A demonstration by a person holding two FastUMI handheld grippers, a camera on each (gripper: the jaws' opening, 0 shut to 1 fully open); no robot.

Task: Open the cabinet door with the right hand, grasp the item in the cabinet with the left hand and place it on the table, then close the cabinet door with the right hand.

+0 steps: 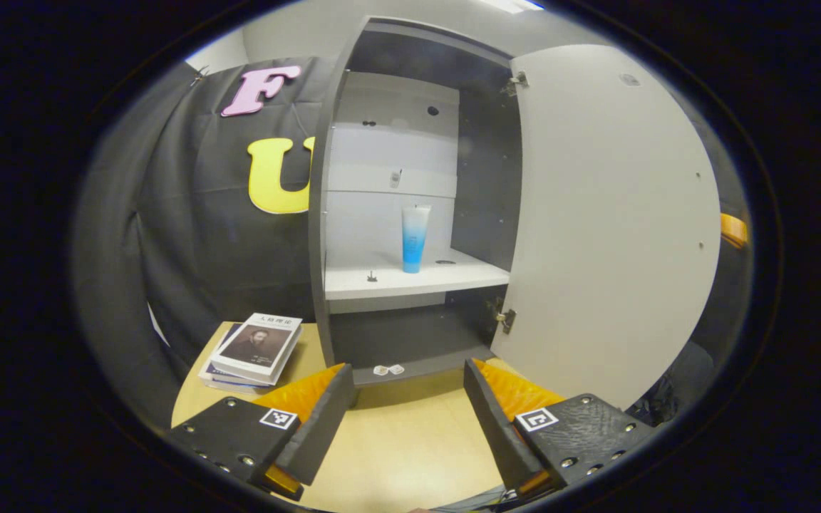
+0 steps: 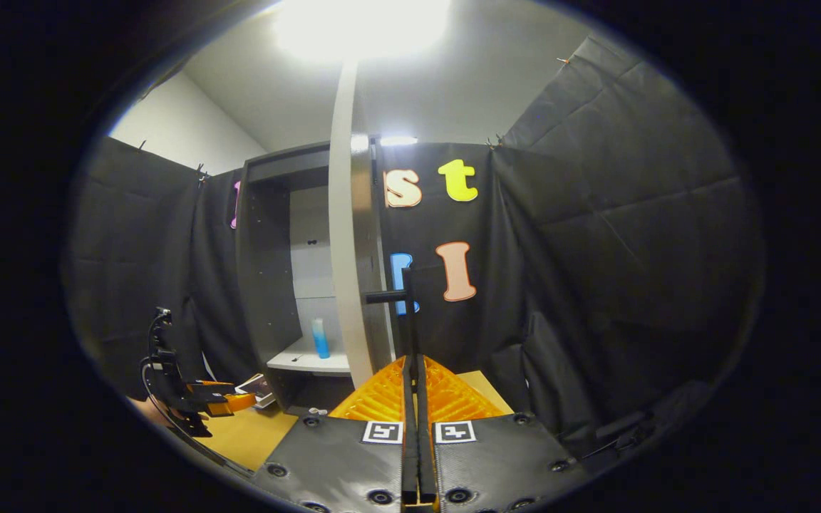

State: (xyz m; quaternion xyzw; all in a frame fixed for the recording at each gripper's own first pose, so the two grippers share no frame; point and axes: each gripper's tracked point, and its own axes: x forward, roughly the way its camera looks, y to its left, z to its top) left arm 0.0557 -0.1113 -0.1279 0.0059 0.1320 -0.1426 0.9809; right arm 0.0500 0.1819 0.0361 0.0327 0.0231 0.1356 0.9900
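- Step in hand: door open, retrieval not begun. White flat-panel cabinet door (image 1: 613,221) swung wide, fills right half of left gripper view.
- Right gripper (image 2: 411,370), bottom centre of right gripper view: fingers clenched on thin dark bar handle (image 2: 405,313) at door's edge.
- Left gripper (image 1: 405,399), bottom of left gripper view: fingers spread wide, nothing between them, well short of the cabinet.
- Task item: upright blue-and-white plastic tube (image 1: 414,239), centre frame, standing on white shelf (image 1: 453,274) inside dark grey cabinet (image 1: 319,235); apart from gripper.
- Next, prob.: left gripper goes fwd & up into the opening, straddles tube mid-body, closes.
- Surface: light wood table (image 1: 403,442), stack of books (image 1: 254,349) lower left; black cloth walls, white ceiling w/ bright lamp.
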